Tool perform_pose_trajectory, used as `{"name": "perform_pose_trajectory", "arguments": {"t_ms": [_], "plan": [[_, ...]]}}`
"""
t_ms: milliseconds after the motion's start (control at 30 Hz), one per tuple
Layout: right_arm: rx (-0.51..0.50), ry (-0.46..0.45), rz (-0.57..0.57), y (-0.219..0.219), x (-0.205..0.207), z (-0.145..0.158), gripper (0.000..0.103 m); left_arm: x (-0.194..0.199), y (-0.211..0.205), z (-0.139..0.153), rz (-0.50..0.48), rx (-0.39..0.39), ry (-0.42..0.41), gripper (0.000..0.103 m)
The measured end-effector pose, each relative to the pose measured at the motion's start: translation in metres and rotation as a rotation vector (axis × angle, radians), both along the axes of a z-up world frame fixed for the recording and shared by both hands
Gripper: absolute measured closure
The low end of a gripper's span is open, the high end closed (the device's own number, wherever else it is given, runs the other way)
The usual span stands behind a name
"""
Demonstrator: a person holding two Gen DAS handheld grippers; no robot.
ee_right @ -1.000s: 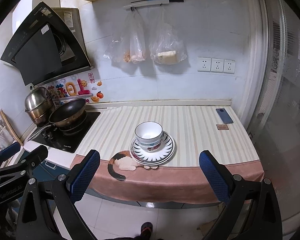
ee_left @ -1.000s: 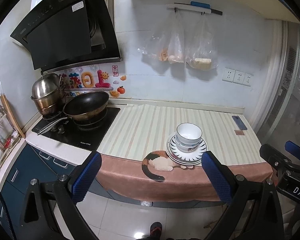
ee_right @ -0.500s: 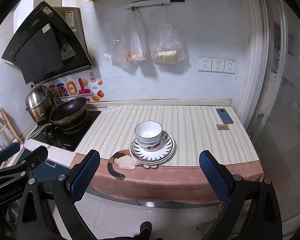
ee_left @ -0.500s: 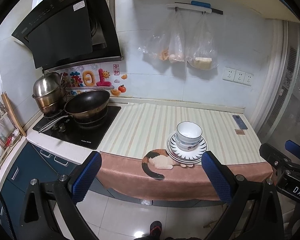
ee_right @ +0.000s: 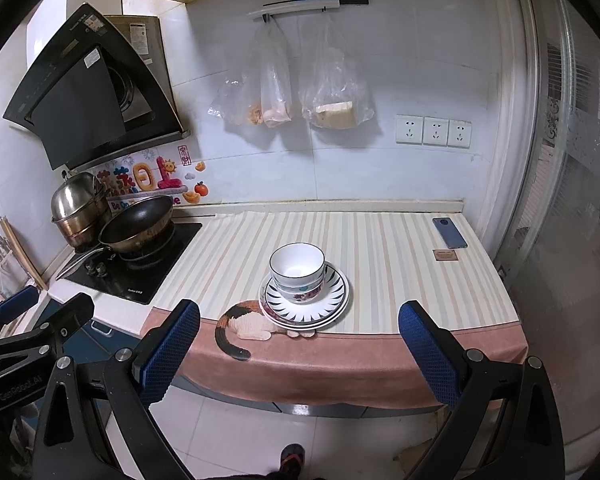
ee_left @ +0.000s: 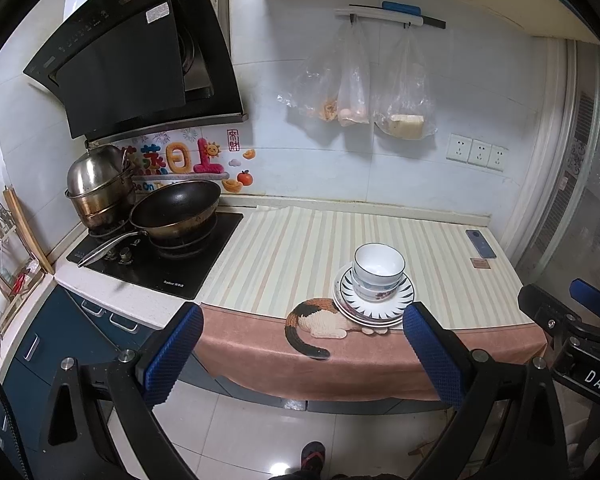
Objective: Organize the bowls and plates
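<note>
Plainly, both claws hang wide apart and empty, off the counter's front edge: the left gripper (ee_left: 302, 354) and the right gripper (ee_right: 298, 350) touch nothing. Beyond them, near the cloth's (ee_right: 380, 248) front hem, the bowls (ee_right: 298, 268) sit nested on the plates (ee_right: 334, 300). The stack looks done, or untouched; any next move calls for closing in on a bowl rim.

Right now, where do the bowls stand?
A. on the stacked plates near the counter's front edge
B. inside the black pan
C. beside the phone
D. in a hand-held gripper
A: the bowls sit nested on the stacked plates, near the counter's front edge.
</note>
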State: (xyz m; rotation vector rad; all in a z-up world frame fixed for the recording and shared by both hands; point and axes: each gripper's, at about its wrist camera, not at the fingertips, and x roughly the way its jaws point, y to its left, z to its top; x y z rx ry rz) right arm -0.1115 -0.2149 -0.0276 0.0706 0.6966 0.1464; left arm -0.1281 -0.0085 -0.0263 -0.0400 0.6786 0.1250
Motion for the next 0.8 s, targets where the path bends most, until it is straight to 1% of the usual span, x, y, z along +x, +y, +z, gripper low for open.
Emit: {"name": "perform_pose_trajectory", "arguments": {"t_ms": [800], "plan": [[-0.009, 0.001, 0.019, 0.001, 0.019, 0.005, 0.001, 0.003, 0.009, -0.002, 0.005, -0.002, -0.001, 0.001]]}}
